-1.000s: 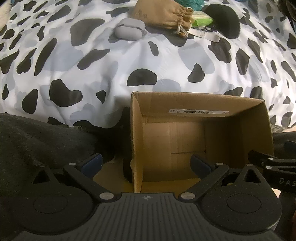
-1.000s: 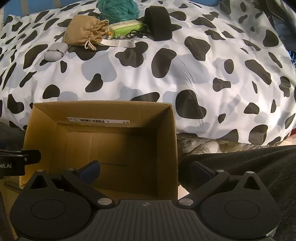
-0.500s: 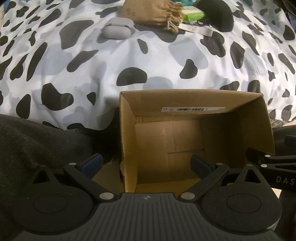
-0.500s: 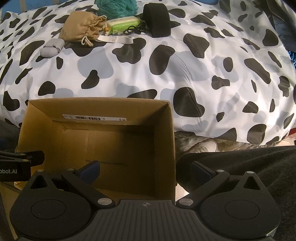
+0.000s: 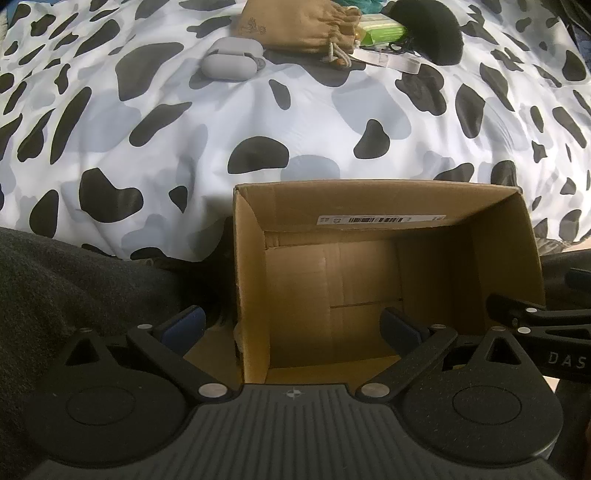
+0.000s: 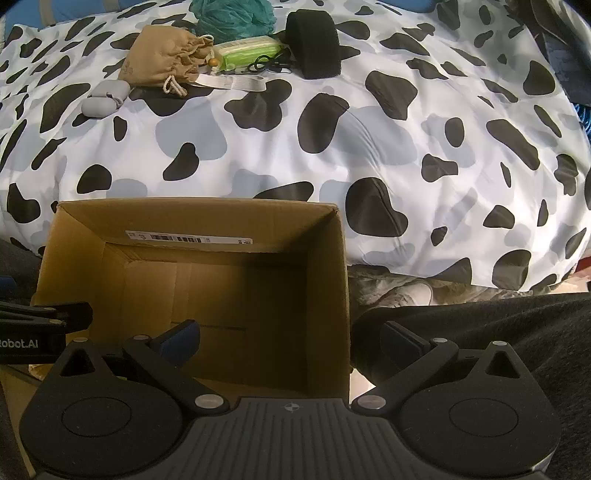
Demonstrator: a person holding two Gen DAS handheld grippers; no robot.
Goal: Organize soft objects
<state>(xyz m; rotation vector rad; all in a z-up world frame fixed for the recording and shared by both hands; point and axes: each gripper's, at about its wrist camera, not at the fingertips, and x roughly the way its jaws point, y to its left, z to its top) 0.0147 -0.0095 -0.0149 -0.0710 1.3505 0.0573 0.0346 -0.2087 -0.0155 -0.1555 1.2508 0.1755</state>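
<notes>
Left hand-held gripper [image 5: 291, 325] and right hand-held gripper [image 6: 290, 334] are both spread wide, holding nothing, each straddling a side wall of the open box [image 6: 199, 225]. Beyond, on the bed [image 6: 369, 147], lie a grey case [image 6: 105, 99], tan pouch [image 6: 162, 61], green pack [image 6: 245, 51], teal puff [image 6: 232, 14] and black roll [image 6: 314, 44].

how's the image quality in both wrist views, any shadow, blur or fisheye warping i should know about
Left wrist view: sharp, strong fisheye bend in the cow-print duvet; the cardboard box floor is lit, its right wall in shadow. Right wrist view: equally sharp, dark corners from the lens; the box's right half inside is in deep shadow, and the barcode label is too small to read.
</notes>
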